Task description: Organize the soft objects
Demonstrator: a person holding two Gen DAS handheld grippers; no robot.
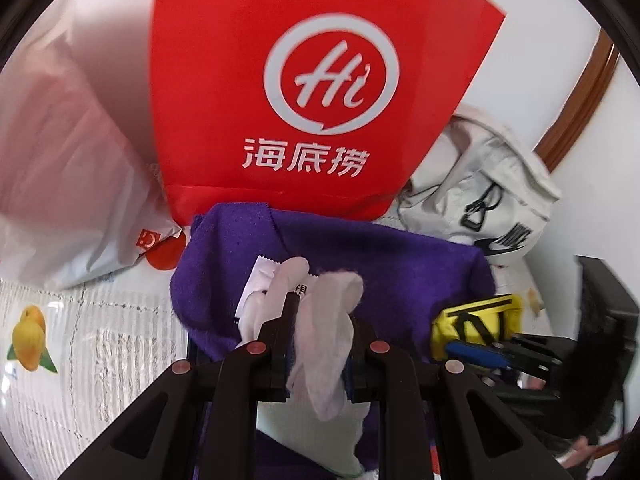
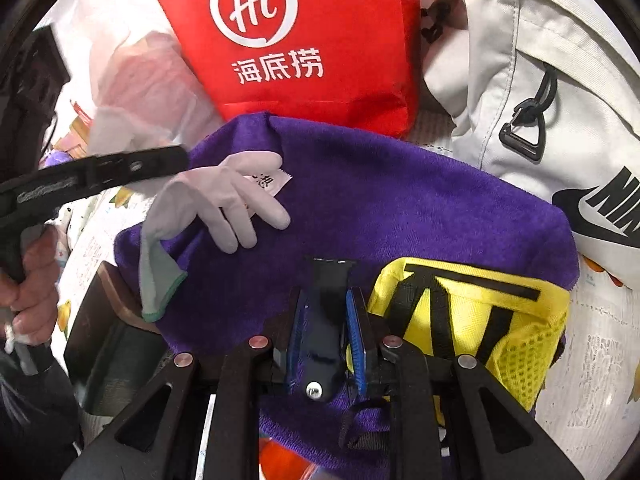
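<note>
A table covered in a white lace cloth point(image 1: 100, 320) printed with fruit. Ahead of the tongs lie a purple towel point(image 2: 400, 208), a red bag point(image 1: 304, 80), and a white plastic bag point(image 1: 60, 168) to the left. A grey backpack point(image 2: 540, 80) sits ahead to the right.

A purple towel point(image 2: 380, 200) lies spread and rumpled, its far edge against a red bag point(image 2: 320, 40). A white glove point(image 2: 224, 208) hangs limp over its left part, fingers splayed on the cloth. A yellow mesh pouch point(image 2: 480, 312) with black straps rests on the towel's right end, below a pale grey backpack point(image 2: 540, 80)

Red bag point(image 1: 320, 80) top cut off
</note>
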